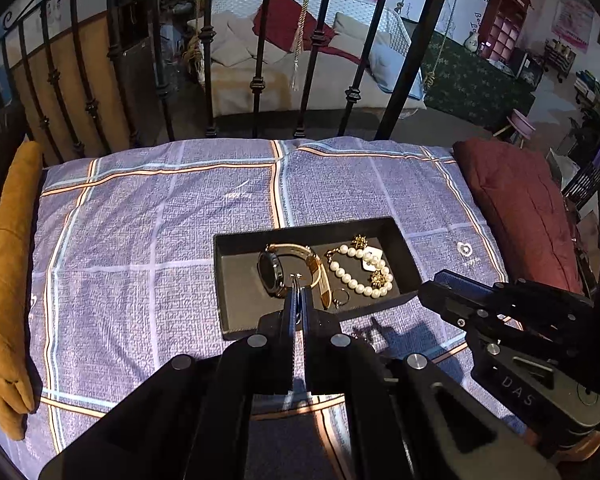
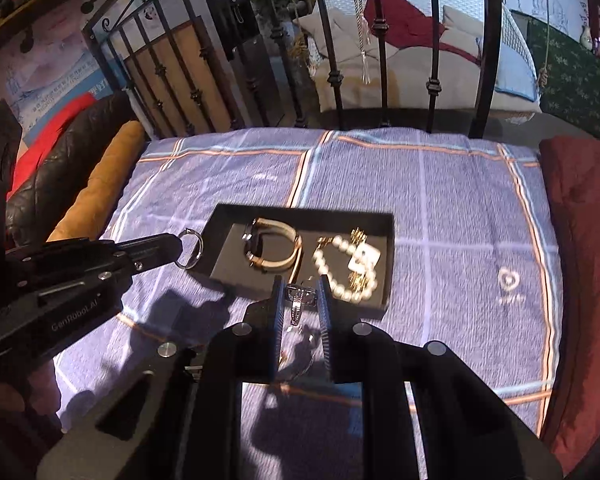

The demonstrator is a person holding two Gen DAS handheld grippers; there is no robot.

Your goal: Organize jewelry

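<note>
1. Jewelry sits in a shallow black rectangular tray (image 1: 400, 248) on the purple-blue checked bedcover (image 1: 140, 220), the tray's long side running left to right before me.
2. In the tray, a gold-strapped watch with a dark round face (image 1: 274, 270) lies on its side at the left, its strap loop opening upward; a white pearl bracelet with gold charms (image 1: 358, 274) curls at the right, and a small gold ring (image 1: 340, 298) lies between them near the front wall.
3. My left gripper (image 1: 297, 280) is clenched on a thin silver ring (image 2: 190, 250), which stands out past its tips above the tray's left edge.
4. My right gripper (image 2: 300, 294) grasps a small silver sparkling pendant piece (image 2: 298, 300), which hangs with its long axis downward, just before the tray's front wall.
5. Writing: "GenRoboLAI", as far as I can read it, on my left gripper's side; "DAS" on my right gripper.
</note>
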